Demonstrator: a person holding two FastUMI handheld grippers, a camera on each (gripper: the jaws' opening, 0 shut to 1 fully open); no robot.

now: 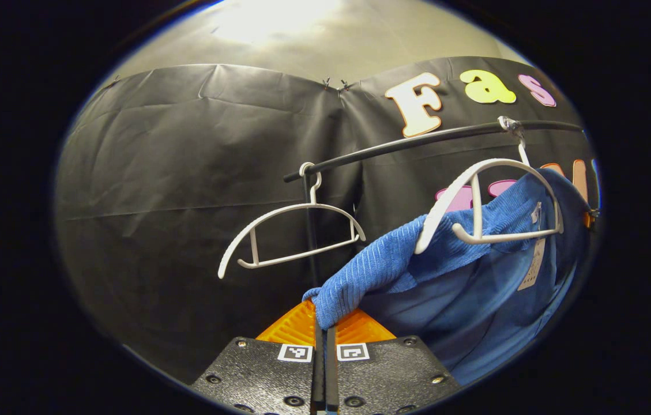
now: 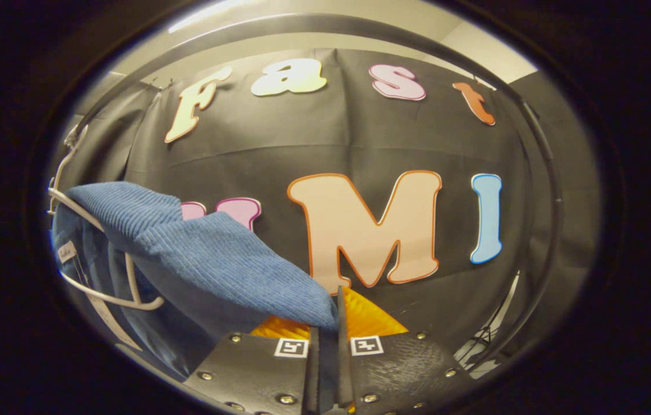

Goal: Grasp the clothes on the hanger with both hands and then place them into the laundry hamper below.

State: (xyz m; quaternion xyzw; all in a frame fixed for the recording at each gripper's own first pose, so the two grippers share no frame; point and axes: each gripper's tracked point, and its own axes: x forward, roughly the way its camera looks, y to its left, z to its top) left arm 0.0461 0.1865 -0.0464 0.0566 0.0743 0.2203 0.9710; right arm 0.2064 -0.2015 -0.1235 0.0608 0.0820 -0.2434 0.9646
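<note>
Black cloth booth wall behind. Blue ribbed knit garment half off white plastic hanger, pinched at each shoulder by left gripper and right gripper, ready for lifting clear.

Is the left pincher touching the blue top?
Touching. In the left gripper view, the left gripper has both fingers closed on a bunched edge of the blue top, which stretches up to the white hanger.
</note>
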